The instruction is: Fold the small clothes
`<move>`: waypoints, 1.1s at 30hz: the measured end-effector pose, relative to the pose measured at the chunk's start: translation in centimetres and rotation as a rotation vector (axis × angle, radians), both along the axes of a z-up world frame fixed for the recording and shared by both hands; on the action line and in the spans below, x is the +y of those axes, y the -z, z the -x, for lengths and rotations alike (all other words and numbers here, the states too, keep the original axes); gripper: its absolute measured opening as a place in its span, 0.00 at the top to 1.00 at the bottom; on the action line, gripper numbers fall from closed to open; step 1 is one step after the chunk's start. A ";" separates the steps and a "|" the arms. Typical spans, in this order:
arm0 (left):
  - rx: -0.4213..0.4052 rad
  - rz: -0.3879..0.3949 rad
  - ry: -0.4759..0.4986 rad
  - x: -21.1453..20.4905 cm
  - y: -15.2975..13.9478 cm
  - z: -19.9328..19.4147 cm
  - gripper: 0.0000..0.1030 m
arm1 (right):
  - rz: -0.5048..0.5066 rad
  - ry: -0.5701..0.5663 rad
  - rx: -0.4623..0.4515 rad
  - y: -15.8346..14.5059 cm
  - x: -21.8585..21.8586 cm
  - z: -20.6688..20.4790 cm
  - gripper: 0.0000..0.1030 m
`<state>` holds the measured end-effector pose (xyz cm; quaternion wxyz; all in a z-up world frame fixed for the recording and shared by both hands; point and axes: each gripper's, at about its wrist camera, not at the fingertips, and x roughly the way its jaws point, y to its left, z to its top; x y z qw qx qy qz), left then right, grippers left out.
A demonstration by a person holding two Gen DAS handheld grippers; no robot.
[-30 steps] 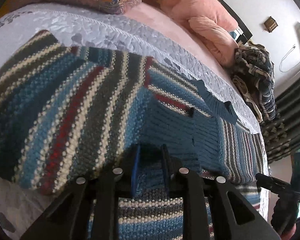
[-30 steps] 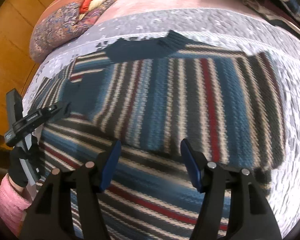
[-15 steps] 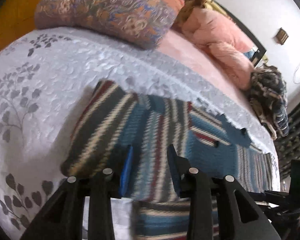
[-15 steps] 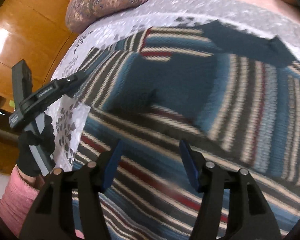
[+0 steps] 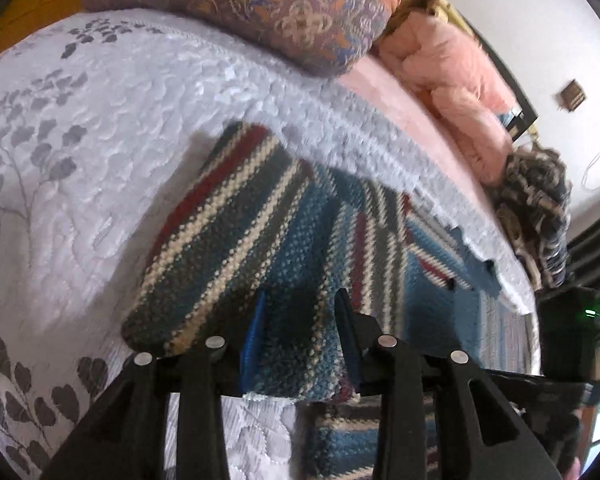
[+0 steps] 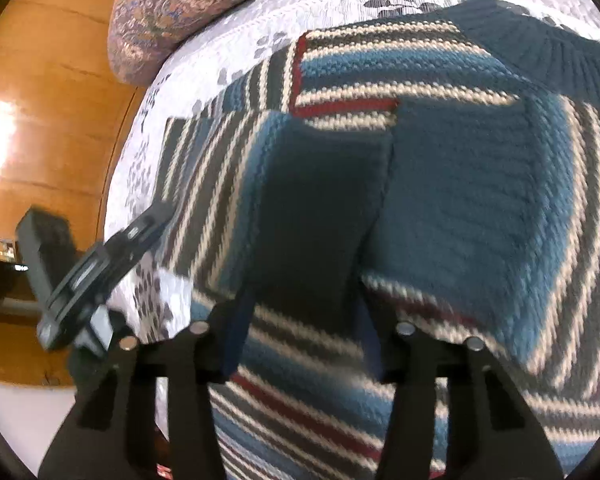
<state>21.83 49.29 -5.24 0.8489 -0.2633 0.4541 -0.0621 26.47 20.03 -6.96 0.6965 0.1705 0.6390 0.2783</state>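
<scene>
A knitted sweater (image 5: pixel 260 232) with blue, grey, cream and red stripes lies flat on a white quilted bedspread (image 5: pixel 100 120). One sleeve is folded in across its body, and the sleeve's end sits between the fingers of my left gripper (image 5: pixel 300 332), which is open and low over it. In the right wrist view the sweater (image 6: pixel 440 200) fills most of the frame, its plain blue collar (image 6: pixel 540 52) at the top right. My right gripper (image 6: pixel 306 332) hovers open over the blue chest panel with nothing in it. The left gripper (image 6: pixel 156 216) shows at the sweater's left edge.
A purple patterned pillow (image 5: pixel 240 4) lies at the head of the bed. A pink blanket (image 5: pixel 452 72) and a heap of plaid cloth (image 5: pixel 540 208) sit beyond the sweater. Wooden panelling (image 6: pixel 40 100) is left of the bed. Dark curtains (image 5: pixel 596 248) hang at the right.
My left gripper's fingers have spread apart, letting go of the sweater, and it has drawn back toward the sleeve end. My right gripper has swung left across the sweater, still open.
</scene>
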 end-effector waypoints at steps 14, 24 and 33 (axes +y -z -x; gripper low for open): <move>-0.035 -0.097 -0.004 -0.8 -2.6 0.0 0.65 | 0.019 -0.041 -0.220 -6.7 -2.6 1.0 0.93; -0.050 -0.140 0.090 -5.8 -2.5 -0.8 0.65 | 0.132 0.061 -0.314 -8.9 -13.0 1.7 0.93; -0.091 -0.202 0.223 -12.1 -3.1 -1.4 0.65 | 0.196 0.188 -0.336 -8.7 -21.5 2.9 0.93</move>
